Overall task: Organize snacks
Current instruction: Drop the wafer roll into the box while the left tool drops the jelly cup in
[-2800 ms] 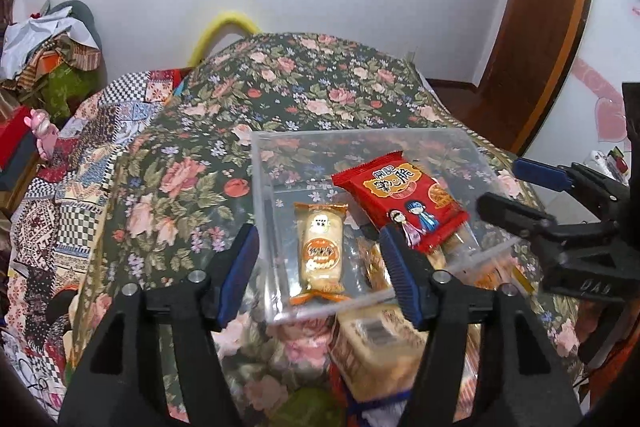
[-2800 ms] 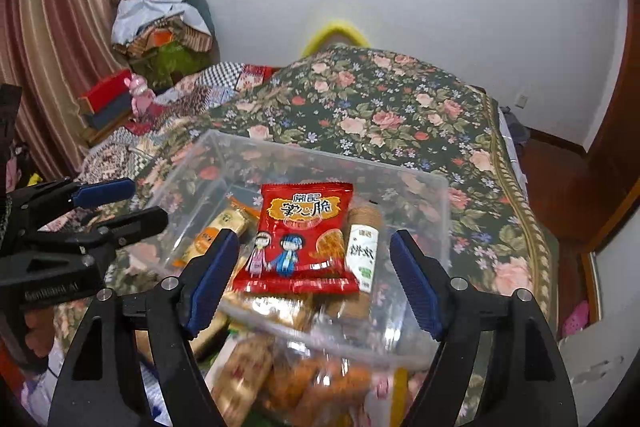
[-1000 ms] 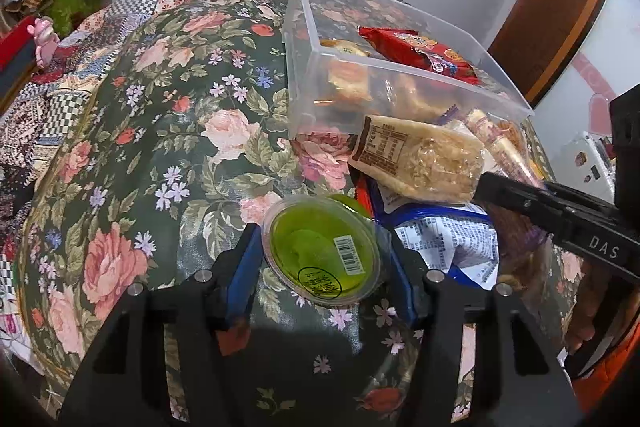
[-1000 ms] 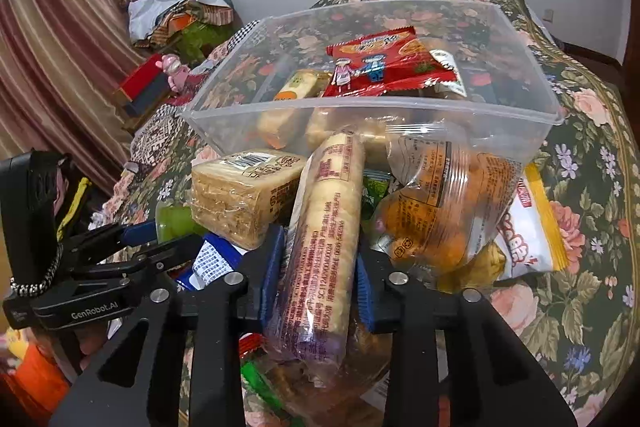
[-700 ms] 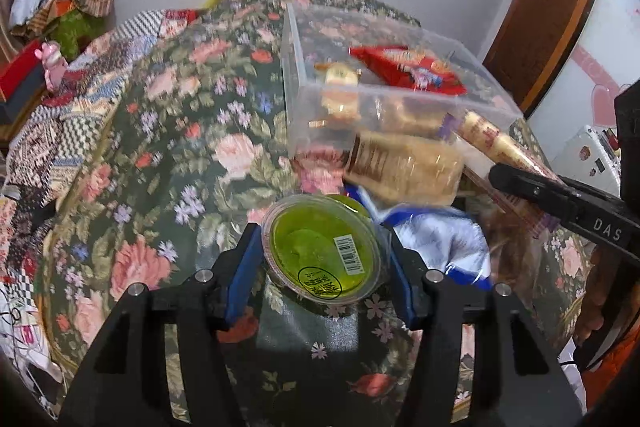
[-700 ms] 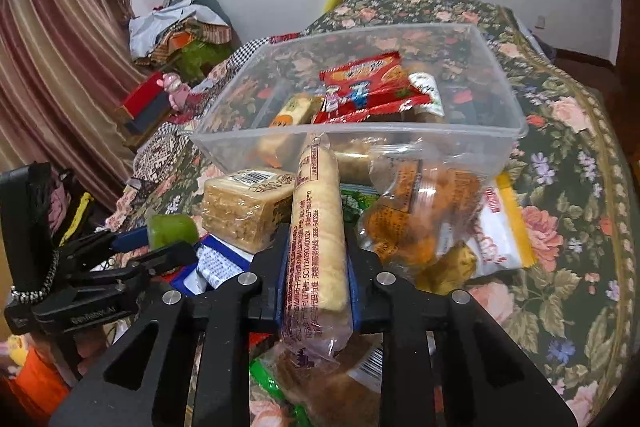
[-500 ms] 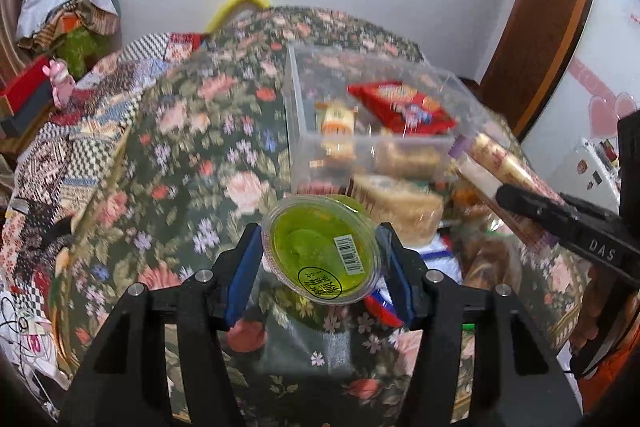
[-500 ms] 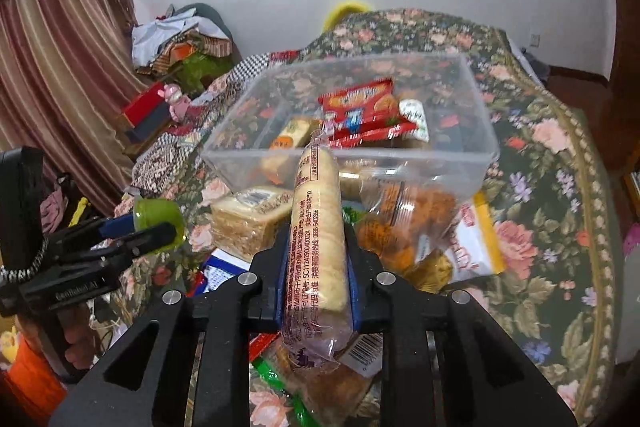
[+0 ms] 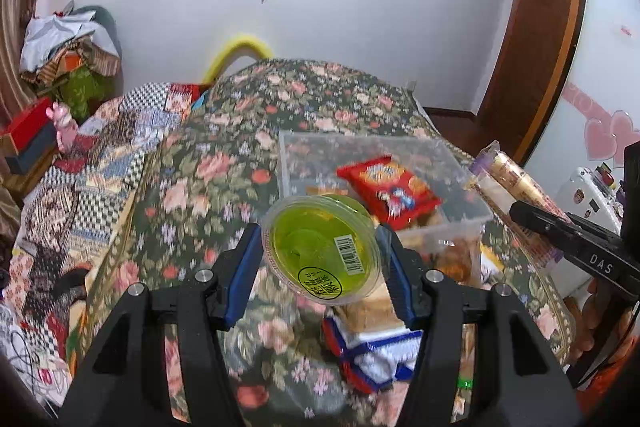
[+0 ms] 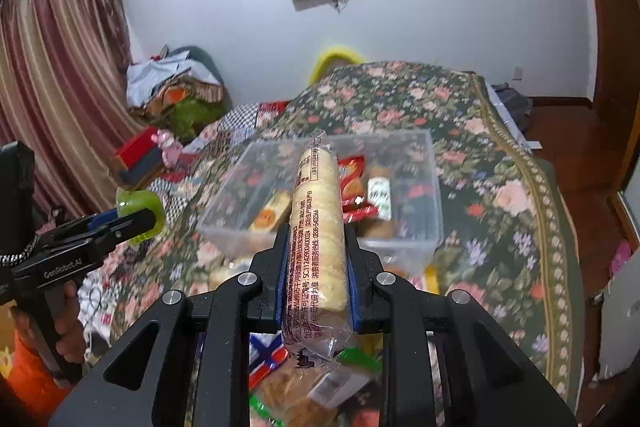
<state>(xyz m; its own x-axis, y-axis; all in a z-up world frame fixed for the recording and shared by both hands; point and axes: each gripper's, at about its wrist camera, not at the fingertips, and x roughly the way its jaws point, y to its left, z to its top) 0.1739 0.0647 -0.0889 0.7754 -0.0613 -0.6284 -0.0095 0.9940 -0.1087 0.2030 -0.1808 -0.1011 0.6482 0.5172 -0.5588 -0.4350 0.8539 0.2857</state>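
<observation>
My left gripper (image 9: 320, 259) is shut on a green jelly cup (image 9: 320, 251) and holds it in the air just before the clear plastic box (image 9: 360, 147). The box holds a red snack packet (image 9: 388, 187) and other snacks. My right gripper (image 10: 316, 259) is shut on a long roll of biscuits (image 10: 318, 227), raised above the loose snack pile and pointing at the clear box (image 10: 434, 187). The left gripper with the green cup (image 10: 140, 207) shows at the left of the right wrist view. The right gripper with the roll (image 9: 516, 179) shows at the right of the left wrist view.
Loose snacks lie in front of the box, among them a blue and white packet (image 9: 376, 355) and a green wrapper (image 10: 356, 355). All rests on a floral bedspread (image 9: 208, 163). A patchwork quilt (image 9: 100, 155) lies to the left; a wooden door (image 9: 532, 27) stands at right.
Both grippers have risen from the snack pile, each with its snack. The green cup and the biscuit roll now hang higher, nearer the box's rim.
</observation>
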